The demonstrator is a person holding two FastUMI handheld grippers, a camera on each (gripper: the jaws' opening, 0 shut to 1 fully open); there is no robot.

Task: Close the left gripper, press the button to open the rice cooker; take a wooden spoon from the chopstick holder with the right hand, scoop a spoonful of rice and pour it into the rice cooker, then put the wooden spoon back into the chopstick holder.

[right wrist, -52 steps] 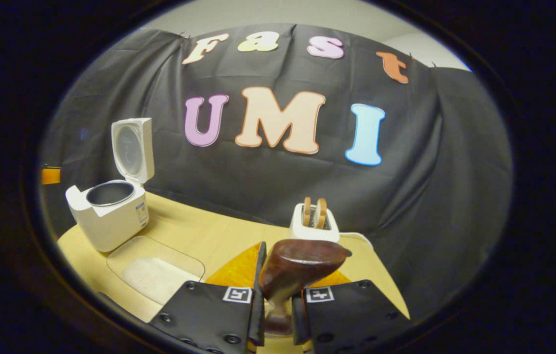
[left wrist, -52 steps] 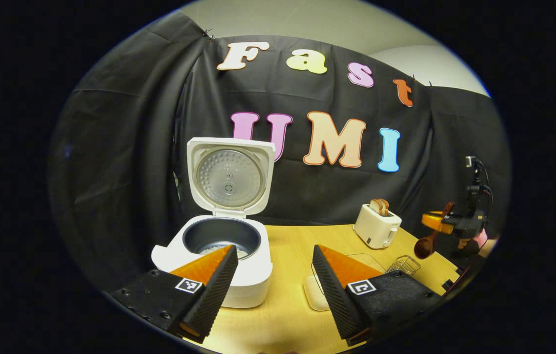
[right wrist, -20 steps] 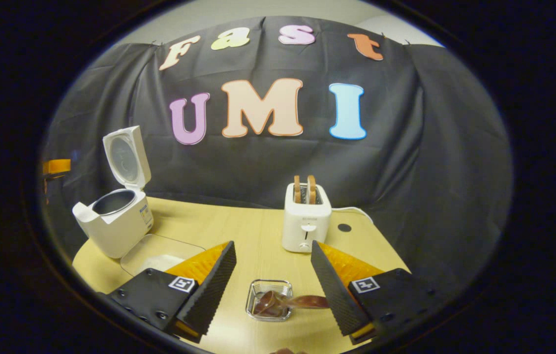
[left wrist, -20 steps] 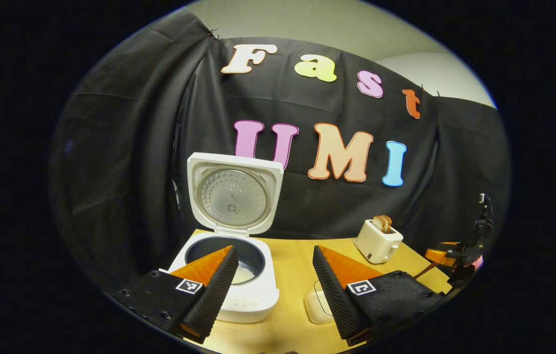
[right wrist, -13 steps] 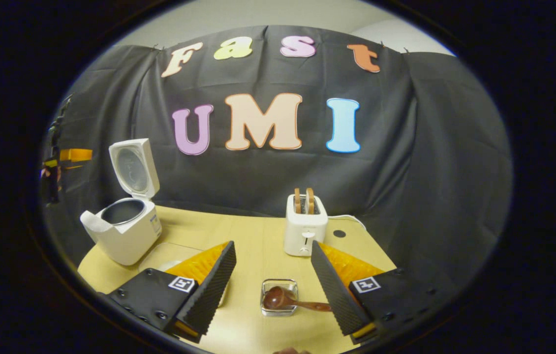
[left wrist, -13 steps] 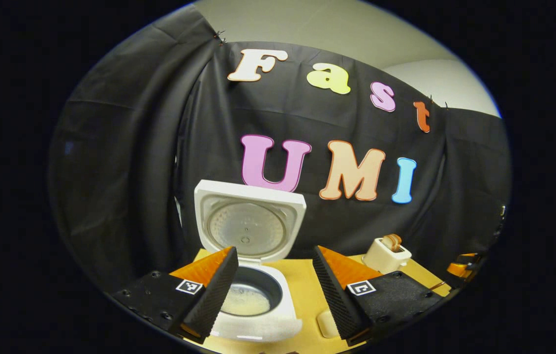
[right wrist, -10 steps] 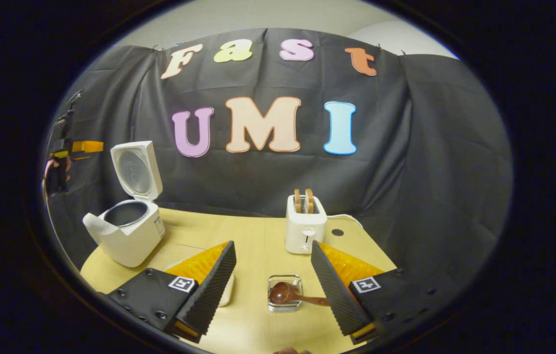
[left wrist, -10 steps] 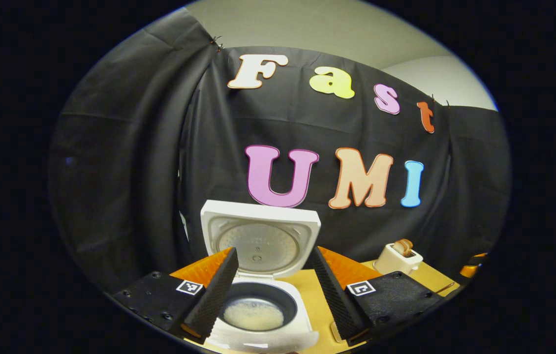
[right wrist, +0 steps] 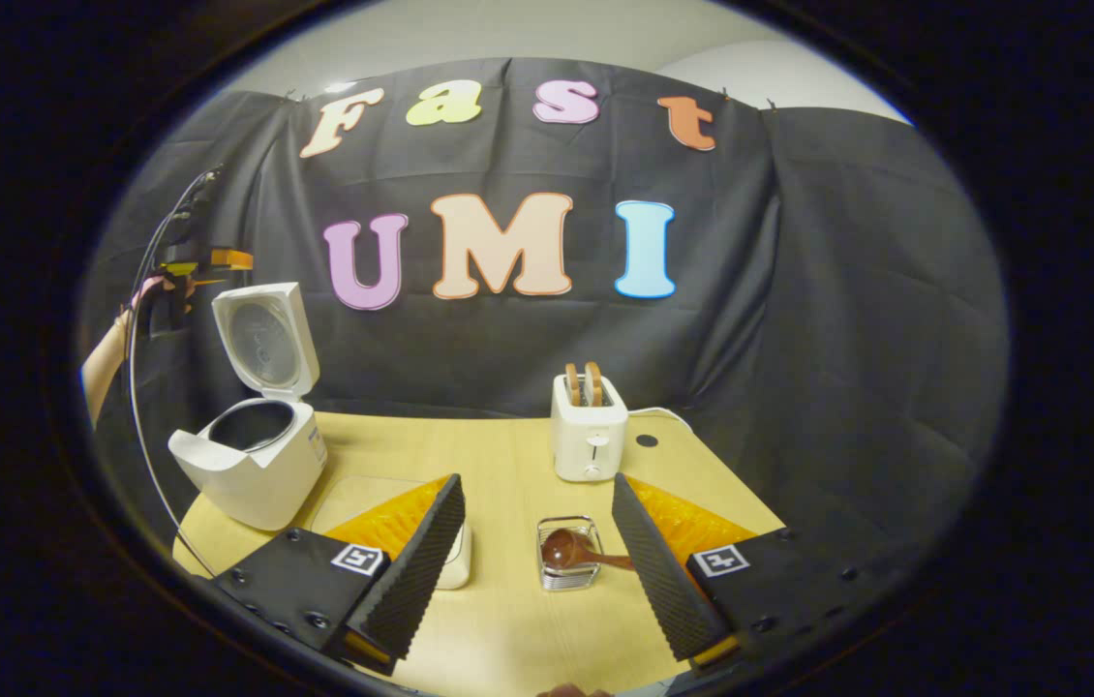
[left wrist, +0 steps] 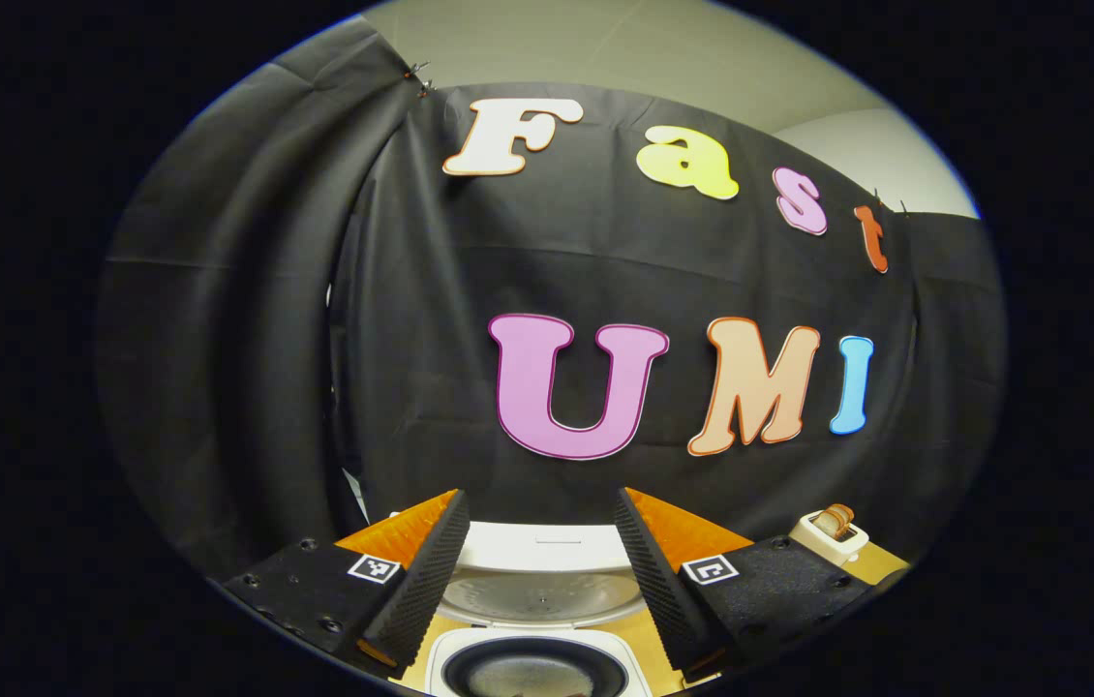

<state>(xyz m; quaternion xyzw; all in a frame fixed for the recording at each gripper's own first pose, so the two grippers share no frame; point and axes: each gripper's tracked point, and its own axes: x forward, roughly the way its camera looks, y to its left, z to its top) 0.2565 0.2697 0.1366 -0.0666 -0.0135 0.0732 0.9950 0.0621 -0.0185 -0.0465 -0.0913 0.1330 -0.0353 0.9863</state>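
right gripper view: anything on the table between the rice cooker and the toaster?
No. In the right gripper view, bare table runs from the rice cooker to the toaster. The clear tray sits nearer the camera, off that line.

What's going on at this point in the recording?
A person works with two handheld grippers at a wooden table. The right gripper is open, and the wooden spoon lies across the chopstick holder between its fingers. The left gripper is open above the rice cooker, whose lid stands up. A toaster stands behind.
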